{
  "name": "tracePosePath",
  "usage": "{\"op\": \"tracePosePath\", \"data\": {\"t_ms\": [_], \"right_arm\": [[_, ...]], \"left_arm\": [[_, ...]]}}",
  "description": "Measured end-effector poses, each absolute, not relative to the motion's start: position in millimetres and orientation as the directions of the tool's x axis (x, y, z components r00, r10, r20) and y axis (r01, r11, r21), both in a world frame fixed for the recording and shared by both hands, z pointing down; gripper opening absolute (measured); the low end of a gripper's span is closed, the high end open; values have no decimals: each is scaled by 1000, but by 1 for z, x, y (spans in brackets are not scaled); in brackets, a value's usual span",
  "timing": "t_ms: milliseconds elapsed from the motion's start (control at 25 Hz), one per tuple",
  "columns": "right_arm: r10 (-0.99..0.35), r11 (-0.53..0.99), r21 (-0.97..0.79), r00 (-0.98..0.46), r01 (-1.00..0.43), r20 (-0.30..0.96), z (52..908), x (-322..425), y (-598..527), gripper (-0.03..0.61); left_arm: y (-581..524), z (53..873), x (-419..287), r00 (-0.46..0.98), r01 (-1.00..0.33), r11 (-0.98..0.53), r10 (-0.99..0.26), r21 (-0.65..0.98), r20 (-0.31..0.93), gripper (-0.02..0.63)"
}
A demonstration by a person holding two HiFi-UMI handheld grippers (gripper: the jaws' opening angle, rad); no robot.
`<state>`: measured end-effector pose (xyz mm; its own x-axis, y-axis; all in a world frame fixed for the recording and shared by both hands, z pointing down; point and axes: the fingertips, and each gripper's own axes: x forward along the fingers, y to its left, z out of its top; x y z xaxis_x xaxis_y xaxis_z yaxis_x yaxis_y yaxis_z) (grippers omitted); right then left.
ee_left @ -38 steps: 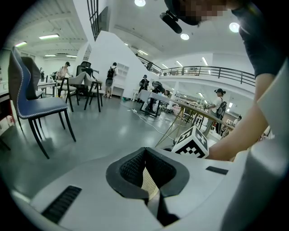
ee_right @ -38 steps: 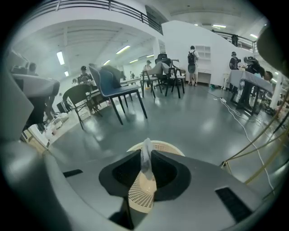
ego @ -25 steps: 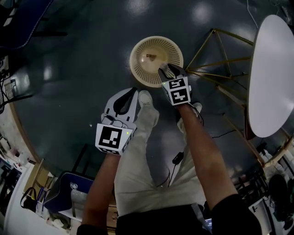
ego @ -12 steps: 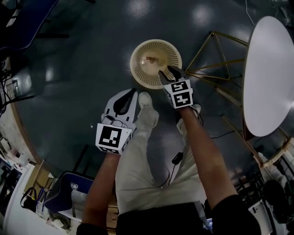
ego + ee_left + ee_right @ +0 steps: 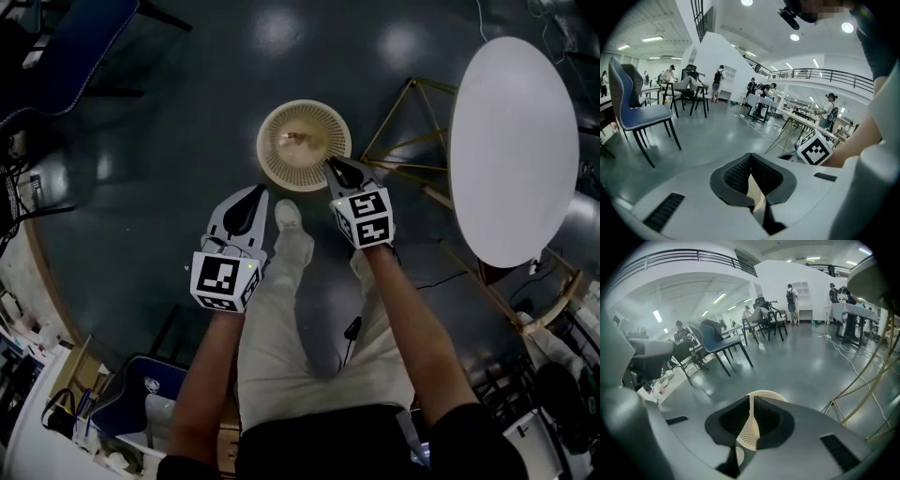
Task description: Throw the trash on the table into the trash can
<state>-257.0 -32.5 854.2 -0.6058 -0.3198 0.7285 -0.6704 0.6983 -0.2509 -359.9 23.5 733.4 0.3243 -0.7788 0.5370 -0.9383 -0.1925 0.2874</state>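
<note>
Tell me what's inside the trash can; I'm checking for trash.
One small brown scrap on the trash can floor; the right gripper, jaws just closing empty, hides its near edge.

Saw a blue chair on a glossy grey floor. Noted black chairs further back, with people standing by a white wall. Spotted a railing above desks and cables trailing across the floor. Made out ceiling lights overhead.
</note>
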Motion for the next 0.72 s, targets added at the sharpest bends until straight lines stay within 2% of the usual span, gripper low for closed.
{"op": "tracePosePath", "data": {"t_ms": [240,720], "right_arm": [[-324,726,-242,-632,-643,704,789,-247,-28,32],[-305,822,-220,-734,-524,607,619,-255,-22,18]], "left_arm": [[20,685,-350,321,-945,-234,-787,226,526,15],[30,575,-355,234,-971,-174,-816,161,528,15]]}}
